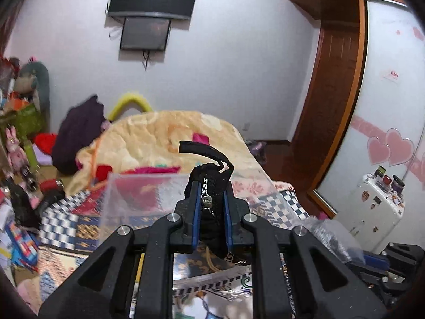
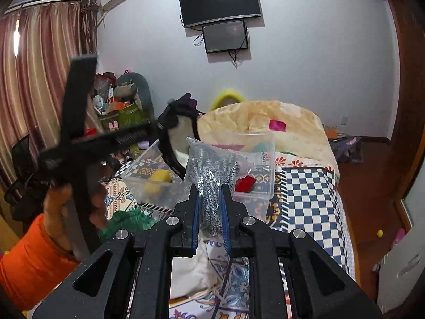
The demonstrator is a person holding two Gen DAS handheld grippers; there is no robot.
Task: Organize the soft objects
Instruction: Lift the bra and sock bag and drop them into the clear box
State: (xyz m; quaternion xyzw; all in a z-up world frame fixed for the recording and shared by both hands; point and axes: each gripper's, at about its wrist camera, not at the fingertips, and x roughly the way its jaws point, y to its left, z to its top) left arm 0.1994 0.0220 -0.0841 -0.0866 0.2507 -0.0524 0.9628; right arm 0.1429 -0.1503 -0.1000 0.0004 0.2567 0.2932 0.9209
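My left gripper is shut on a black soft item with straps and a small metal charm, held above the bed. A strap sticks up past the fingertips. My right gripper is shut on a clear plastic bag of grey-white knit fabric. Behind the bag stands a clear plastic bin with a yellow soft piece and a red soft piece inside. The left gripper with its black item shows in the right wrist view, up left of the bin. The bin also shows in the left wrist view.
The bed carries a patterned checkered cover and a peach blanket. A dark purple garment lies at the bed's left. Cluttered shelves with toys stand left. A wooden wardrobe and a white cabinet stand right.
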